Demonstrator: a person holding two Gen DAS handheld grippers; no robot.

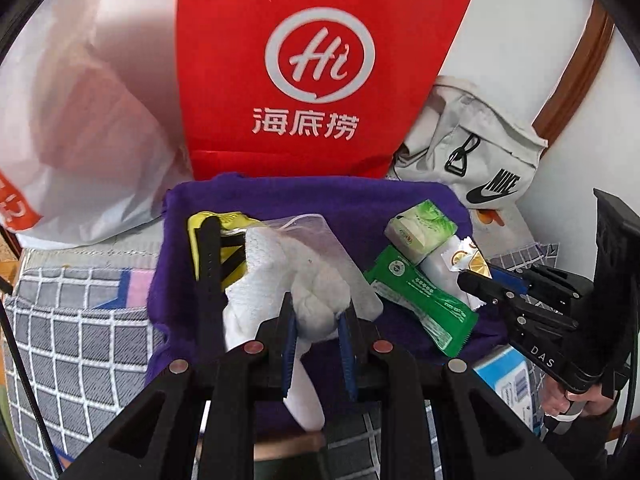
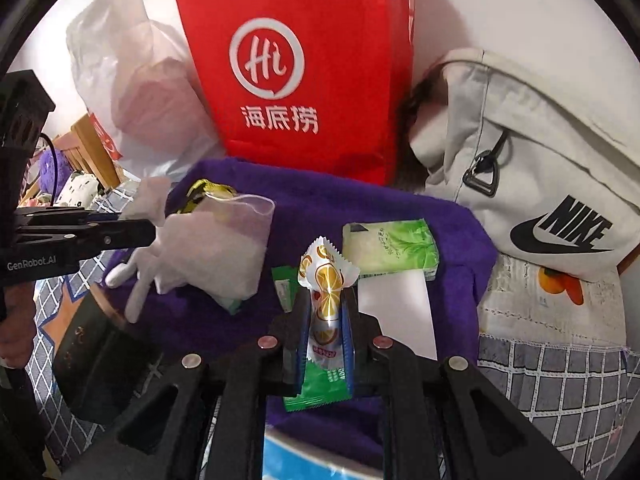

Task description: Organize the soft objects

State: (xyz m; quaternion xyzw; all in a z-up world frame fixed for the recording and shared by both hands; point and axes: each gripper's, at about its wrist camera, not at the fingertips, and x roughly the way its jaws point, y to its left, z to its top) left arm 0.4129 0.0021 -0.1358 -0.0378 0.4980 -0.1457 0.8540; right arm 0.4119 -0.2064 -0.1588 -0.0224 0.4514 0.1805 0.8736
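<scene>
My left gripper [image 1: 317, 340] is shut on a white cloth glove [image 1: 288, 280] and holds it above the purple towel [image 1: 360, 200]; the glove also shows in the right wrist view [image 2: 160, 240]. My right gripper [image 2: 326, 320] is shut on an orange-slice snack packet [image 2: 326, 280], seen in the left wrist view [image 1: 468, 260]. On the towel lie a green tissue pack [image 2: 390, 250], a green sachet [image 1: 420, 300], a clear plastic bag [image 2: 236, 248] and a yellow-black item [image 1: 216, 240].
A red Haidilao bag [image 1: 320, 68] stands behind the towel. A white plastic bag [image 1: 80, 120] sits at the left, a grey Nike bag [image 2: 540, 160] at the right. A blue-white box [image 1: 508, 380] lies at the front. Grey checked bedding [image 1: 80, 340] lies underneath.
</scene>
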